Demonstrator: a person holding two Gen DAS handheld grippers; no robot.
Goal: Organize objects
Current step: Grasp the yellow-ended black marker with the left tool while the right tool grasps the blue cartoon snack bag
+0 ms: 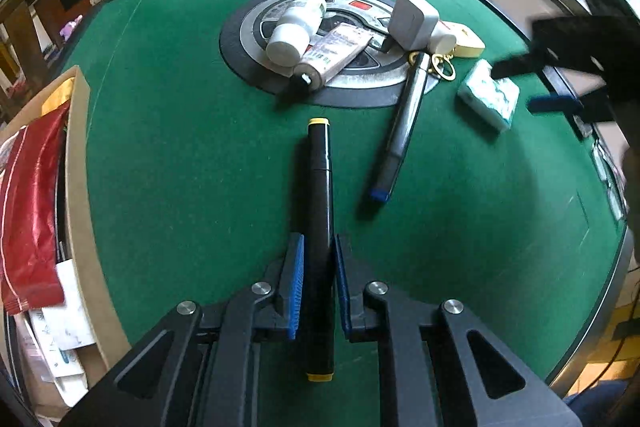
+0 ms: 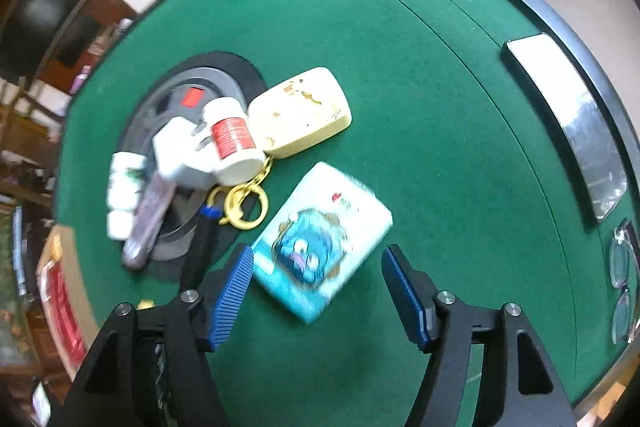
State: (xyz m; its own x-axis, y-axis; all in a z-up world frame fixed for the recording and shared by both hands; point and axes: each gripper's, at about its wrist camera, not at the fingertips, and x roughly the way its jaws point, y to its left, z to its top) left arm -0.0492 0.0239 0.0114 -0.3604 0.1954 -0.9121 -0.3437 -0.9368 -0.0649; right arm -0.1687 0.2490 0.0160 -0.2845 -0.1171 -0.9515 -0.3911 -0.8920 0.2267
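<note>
- The left tongs [image 1: 318,287] are clamped on a black marker [image 1: 320,227] with yellow ends; the blue pads press its barrel on both sides, nearer the rear end, and its front half juts out ahead over the green tabletop [image 1: 180,147].
- That marker looks light, stiff and smooth; held behind its middle, it may pivot, so a firm squeeze suits it.
- The right tongs [image 2: 318,291] stand wide apart and empty, just above the tissue pack [image 2: 320,243], which lies flat on the tabletop, with its near corner between the two pads.
- The pack looks soft, light and squashy in slick wrapping; gripping across its short sides seems best, and it should give a little without harm.
- It lies crooked to the tongs, so a slight turn would probably square the grip.
- A second marker [image 1: 400,131], with a blue end, lies just beside the pile of bottles and a yellow keychain case [image 2: 300,111].
- A cardboard box [image 1: 80,187] of packets sits at the tabletop's left edge, a likely drop-off.
</note>
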